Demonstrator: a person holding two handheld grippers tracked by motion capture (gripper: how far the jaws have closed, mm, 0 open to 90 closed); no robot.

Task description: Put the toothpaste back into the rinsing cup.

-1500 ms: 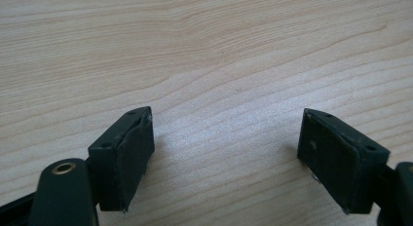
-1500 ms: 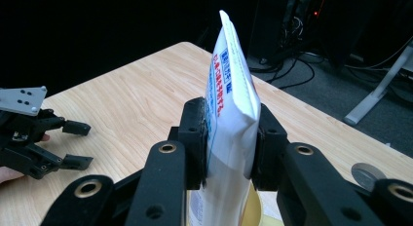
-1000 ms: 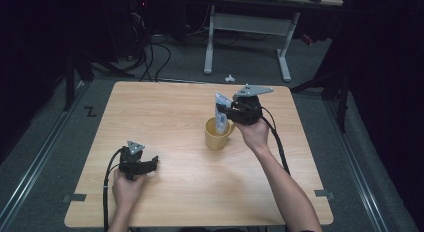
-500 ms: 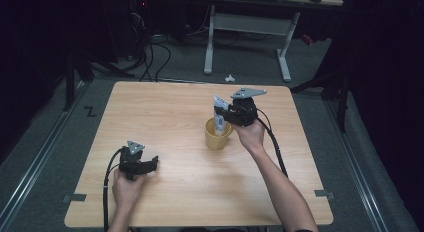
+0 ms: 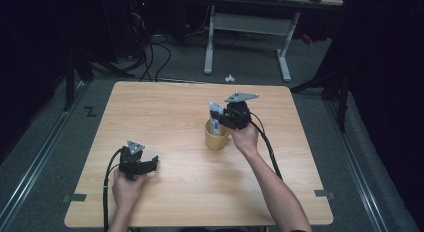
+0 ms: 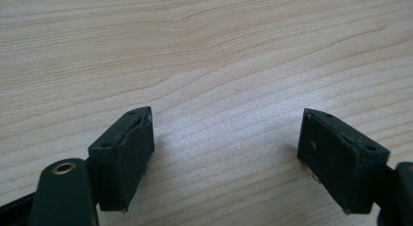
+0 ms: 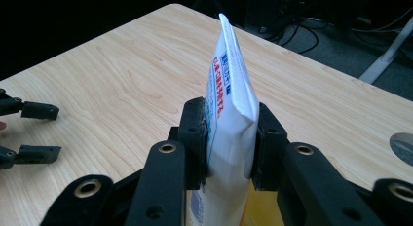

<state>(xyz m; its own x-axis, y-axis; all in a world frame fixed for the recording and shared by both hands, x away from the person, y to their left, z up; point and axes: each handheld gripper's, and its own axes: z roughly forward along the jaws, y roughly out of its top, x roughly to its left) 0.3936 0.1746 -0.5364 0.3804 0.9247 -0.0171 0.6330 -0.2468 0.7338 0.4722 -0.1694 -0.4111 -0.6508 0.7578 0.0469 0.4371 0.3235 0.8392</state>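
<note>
A white tube (image 7: pixel 229 99) with blue and red print stands upright between the pads of my right gripper (image 7: pixel 229 133), which is shut on it. Its lower end dips into a yellow mug (image 5: pixel 216 139) at the middle right of the table; the mug's yellow rim (image 7: pixel 260 206) lies just under the jaws. From above, the right gripper (image 5: pixel 220 117) hovers over the mug with the tube (image 5: pixel 215 111) sticking up. My left gripper (image 5: pixel 152 163) rests low at the front left, open, with bare wood between its jaws (image 6: pixel 224 148).
The light wooden table (image 5: pixel 165 112) has dark floor all around. A grey desk frame (image 5: pixel 245 27) and cables stand beyond the far edge. Each gripper's cable trails back along its forearm. Off to the left in the right gripper view lies the left gripper (image 7: pixel 29 131).
My right gripper has come down with the tube, bringing its lower end into the yellow mug. The left gripper has stayed where it was.
</note>
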